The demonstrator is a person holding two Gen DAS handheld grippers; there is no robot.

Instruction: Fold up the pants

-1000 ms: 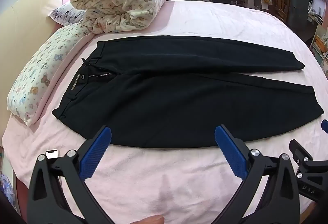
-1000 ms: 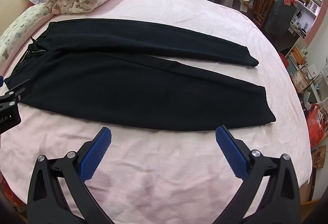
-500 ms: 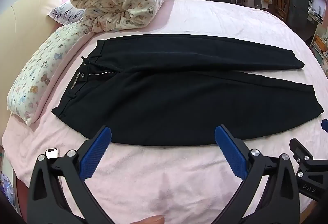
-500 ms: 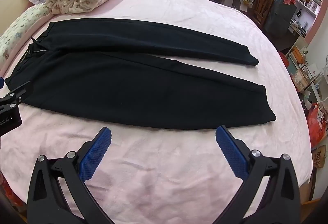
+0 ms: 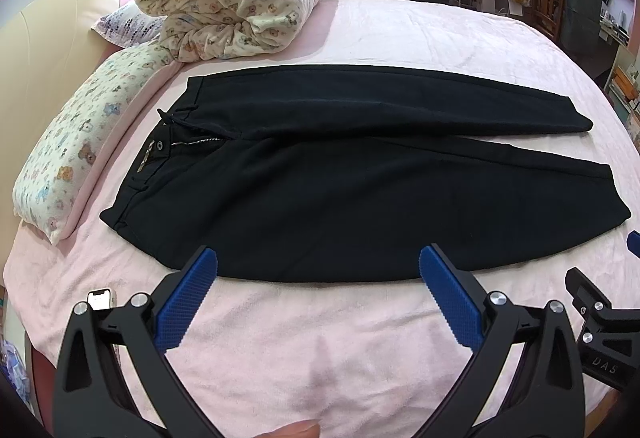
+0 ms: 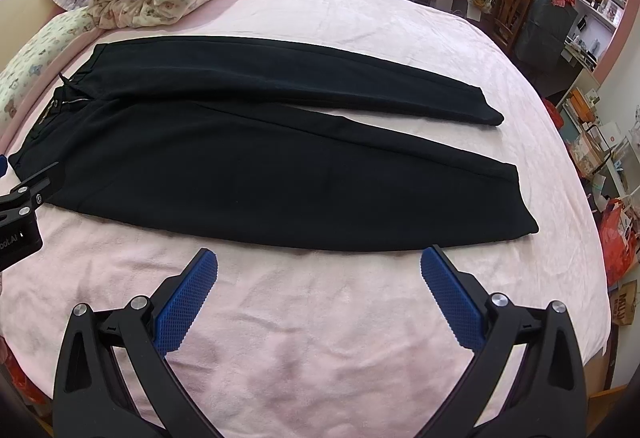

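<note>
Black pants [image 5: 360, 173] lie flat and spread out on the pink bed, waistband to the left, both legs running right; they also show in the right wrist view [image 6: 260, 153]. The fly is open, with the zipper showing. My left gripper [image 5: 318, 266] is open and empty, its blue fingertips at the near edge of the pants close to the waist end. My right gripper [image 6: 319, 264] is open and empty, just short of the near leg's lower edge. Part of the right gripper's body shows at the right edge of the left wrist view [image 5: 604, 338].
A rolled bear-print quilt [image 5: 232, 1] and pillows [image 5: 76, 141] sit at the head of the bed, left. A phone [image 5: 100, 298] lies at the bed's near left corner. Chairs, shelves and clutter stand beyond the bed's far and right edges.
Both grippers have barely moved; the pants sit slightly higher in the left wrist view. Nothing was grasped.
</note>
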